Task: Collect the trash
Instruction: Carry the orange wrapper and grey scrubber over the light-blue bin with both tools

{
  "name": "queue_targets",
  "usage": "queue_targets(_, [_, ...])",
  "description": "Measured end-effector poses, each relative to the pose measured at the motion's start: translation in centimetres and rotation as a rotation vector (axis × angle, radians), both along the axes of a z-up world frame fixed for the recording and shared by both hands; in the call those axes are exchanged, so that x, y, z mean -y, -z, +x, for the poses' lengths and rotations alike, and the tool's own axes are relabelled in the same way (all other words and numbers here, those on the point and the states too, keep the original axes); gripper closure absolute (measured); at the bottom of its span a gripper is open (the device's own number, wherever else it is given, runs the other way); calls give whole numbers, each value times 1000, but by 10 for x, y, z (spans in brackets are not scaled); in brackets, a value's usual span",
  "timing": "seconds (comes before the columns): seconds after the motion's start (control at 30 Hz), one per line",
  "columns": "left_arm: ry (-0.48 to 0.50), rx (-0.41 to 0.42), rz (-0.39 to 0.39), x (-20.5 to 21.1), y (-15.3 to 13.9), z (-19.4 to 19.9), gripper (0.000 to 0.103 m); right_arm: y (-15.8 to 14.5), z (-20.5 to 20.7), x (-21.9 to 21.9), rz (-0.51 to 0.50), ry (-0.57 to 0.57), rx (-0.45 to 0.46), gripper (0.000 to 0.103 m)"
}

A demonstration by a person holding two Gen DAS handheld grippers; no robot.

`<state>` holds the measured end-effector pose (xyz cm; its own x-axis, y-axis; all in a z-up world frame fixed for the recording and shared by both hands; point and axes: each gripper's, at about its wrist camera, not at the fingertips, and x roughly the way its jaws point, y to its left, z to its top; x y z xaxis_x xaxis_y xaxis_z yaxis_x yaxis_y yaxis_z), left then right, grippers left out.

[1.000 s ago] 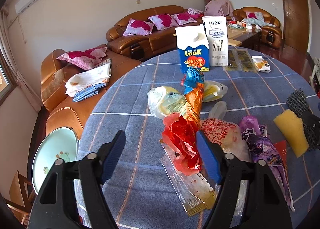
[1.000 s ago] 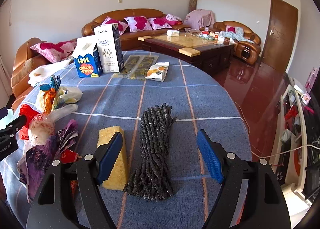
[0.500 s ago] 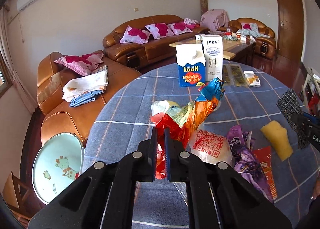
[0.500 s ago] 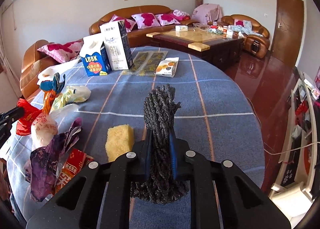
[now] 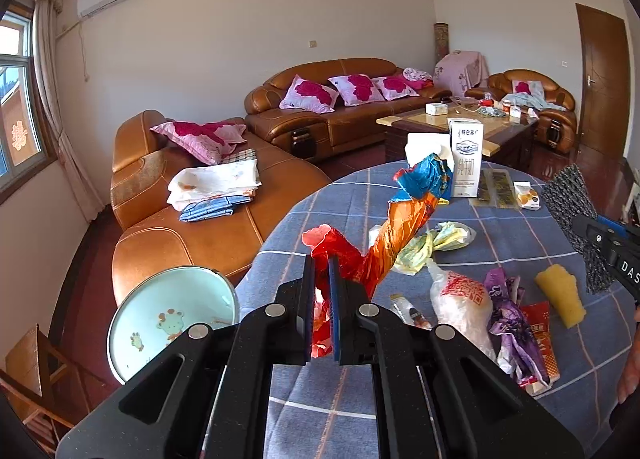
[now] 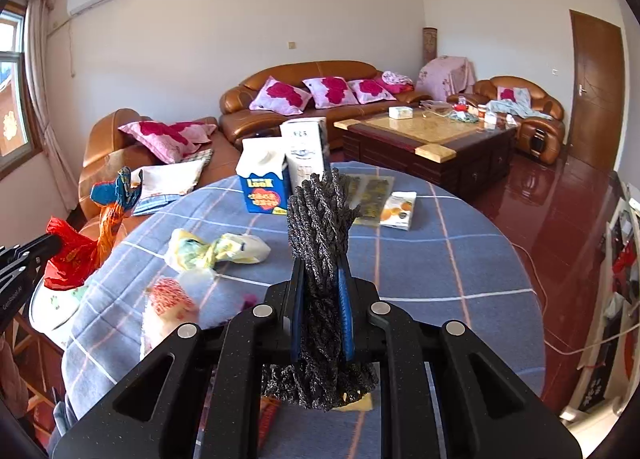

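Both bundles now off the table (image 5: 304, 411), left fingers (image 5: 319, 263) clamping red wrapper (image 5: 340, 255), right fingers (image 6: 320, 271) clamping dark scourer (image 6: 320, 219).

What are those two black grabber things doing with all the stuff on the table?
A person is collecting trash with a gripper in each hand. The left gripper has just pinched a twisted red, orange and blue wrapper and holds it above the blue checked table. The right gripper has just clamped a dark grey knobbly bundle. A yellow sponge, crumpled bags and two cartons are on the table.
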<state>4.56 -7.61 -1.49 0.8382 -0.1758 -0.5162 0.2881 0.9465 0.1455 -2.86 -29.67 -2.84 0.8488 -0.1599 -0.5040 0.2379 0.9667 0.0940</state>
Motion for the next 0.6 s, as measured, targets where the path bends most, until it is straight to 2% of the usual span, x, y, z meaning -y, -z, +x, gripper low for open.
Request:
queue_targets(0.3, [-102,29,-5,-44,-9,3,97,-11,32,-62,-30,-147,22,87])
queue_targets(0.6, [-189,37,-1,-77,-8,9,97,-7,62,-103,-30,-247,29,87])
